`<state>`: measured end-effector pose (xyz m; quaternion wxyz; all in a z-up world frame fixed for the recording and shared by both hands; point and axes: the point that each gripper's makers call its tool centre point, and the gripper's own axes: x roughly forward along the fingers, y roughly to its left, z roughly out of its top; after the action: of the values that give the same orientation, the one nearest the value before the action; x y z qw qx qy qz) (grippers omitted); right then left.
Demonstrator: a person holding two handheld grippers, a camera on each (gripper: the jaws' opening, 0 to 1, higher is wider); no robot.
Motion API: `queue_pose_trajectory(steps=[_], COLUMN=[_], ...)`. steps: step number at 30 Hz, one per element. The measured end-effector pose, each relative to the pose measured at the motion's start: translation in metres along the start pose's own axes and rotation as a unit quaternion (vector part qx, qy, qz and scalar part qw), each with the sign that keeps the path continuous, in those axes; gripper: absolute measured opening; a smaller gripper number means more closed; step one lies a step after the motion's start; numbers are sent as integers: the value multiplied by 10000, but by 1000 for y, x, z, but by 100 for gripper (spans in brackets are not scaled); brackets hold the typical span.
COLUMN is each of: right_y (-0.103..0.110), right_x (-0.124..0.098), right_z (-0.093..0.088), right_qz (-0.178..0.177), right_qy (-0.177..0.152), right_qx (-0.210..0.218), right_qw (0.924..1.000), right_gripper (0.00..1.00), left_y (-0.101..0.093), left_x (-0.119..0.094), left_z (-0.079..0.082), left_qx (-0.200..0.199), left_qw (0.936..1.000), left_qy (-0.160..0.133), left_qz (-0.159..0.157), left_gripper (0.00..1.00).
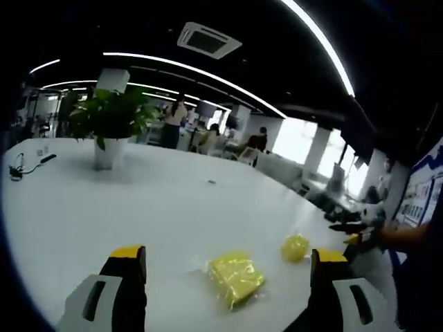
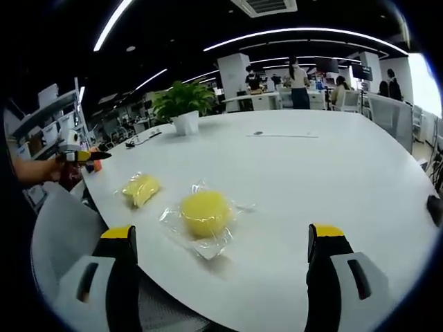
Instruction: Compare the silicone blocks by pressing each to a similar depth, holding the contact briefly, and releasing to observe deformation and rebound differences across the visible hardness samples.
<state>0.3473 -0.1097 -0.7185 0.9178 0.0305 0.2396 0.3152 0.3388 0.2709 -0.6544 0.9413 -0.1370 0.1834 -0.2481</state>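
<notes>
A broad white table (image 1: 104,207) spreads across the left gripper view, and at eleven o'clock a leafy plant in a white pot (image 1: 111,124) stands on it. A dark cable (image 1: 24,166) lies near the table's far edge at nine o'clock. Overhead, the ceiling is black, with curved light strips (image 1: 201,72) sweeping across and a square air vent (image 1: 208,40) at twelve. Bright windows (image 1: 297,142) glow at three o'clock. In the right gripper view, people stand among desks (image 2: 297,86) at one o'clock.

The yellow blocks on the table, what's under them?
Each yellow block lies inside a clear plastic bag resting on the white table. Crinkled film spreads around them; the tabletop directly beneath is hidden by the blocks themselves.
</notes>
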Motion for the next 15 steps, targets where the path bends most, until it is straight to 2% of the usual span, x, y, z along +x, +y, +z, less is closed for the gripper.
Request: queue_pose_trajectory(steps=[10, 15], right_y=[-2, -3], right_x=[-1, 1], right_z=[-1, 1], right_qz=[-59, -66], right_qy=[8, -19], right_qx=[40, 55], right_qw=[10000, 10000], right_gripper=[96, 96], left_y=[-21, -27], left_x=[27, 43], left_z=[23, 28], left_qx=[21, 97], left_qw=[9993, 9989], left_qy=[-36, 149], left_qz=[-365, -442], left_gripper=[100, 100])
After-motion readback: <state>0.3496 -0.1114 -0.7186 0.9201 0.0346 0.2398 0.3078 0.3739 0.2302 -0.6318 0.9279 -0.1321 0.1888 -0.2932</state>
